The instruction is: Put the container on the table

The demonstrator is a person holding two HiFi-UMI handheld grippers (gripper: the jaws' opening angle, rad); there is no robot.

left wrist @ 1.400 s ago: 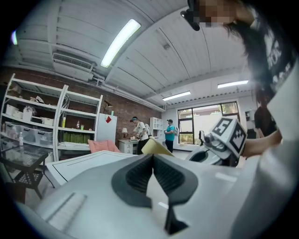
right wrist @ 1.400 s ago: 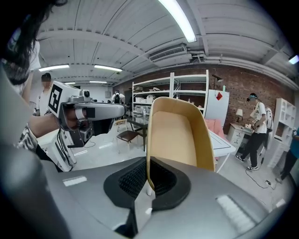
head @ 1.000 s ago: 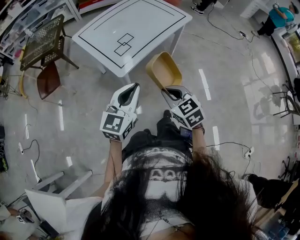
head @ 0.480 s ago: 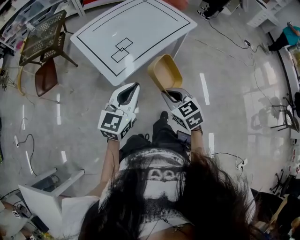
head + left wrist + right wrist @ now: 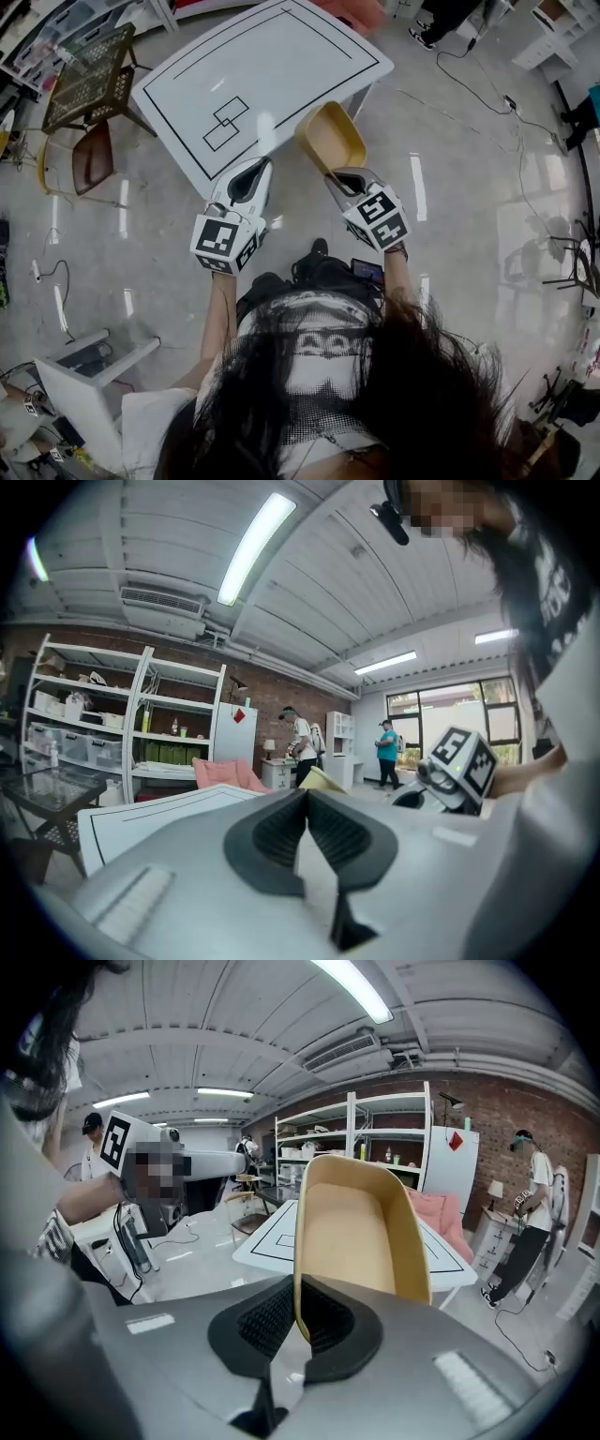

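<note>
A tan, open-topped container [image 5: 330, 138] [image 5: 356, 1232] hangs in the air just off the near right corner of the white table [image 5: 281, 66] [image 5: 450, 1258]. My right gripper [image 5: 345, 182] [image 5: 298, 1321] is shut on the container's near rim. The left gripper [image 5: 246, 180] [image 5: 305, 832] is shut with nothing between its jaws and hovers over the table's near edge. Black lines on the tabletop draw a large rectangle and two small overlapping squares [image 5: 221, 123]. The table [image 5: 159, 813] also shows in the left gripper view.
A mesh side table [image 5: 86, 80] and a brown chair [image 5: 91, 157] stand left of the table. Cables [image 5: 469, 66] trail over the glossy floor at right. Shelving [image 5: 122, 728], a pink chair [image 5: 225, 774] and two people [image 5: 302, 745] lie beyond the table.
The person has stepped closer to the table. Both grippers have moved forward with it, and the left one now overlaps the table's near edge. The container stays in the right gripper.
</note>
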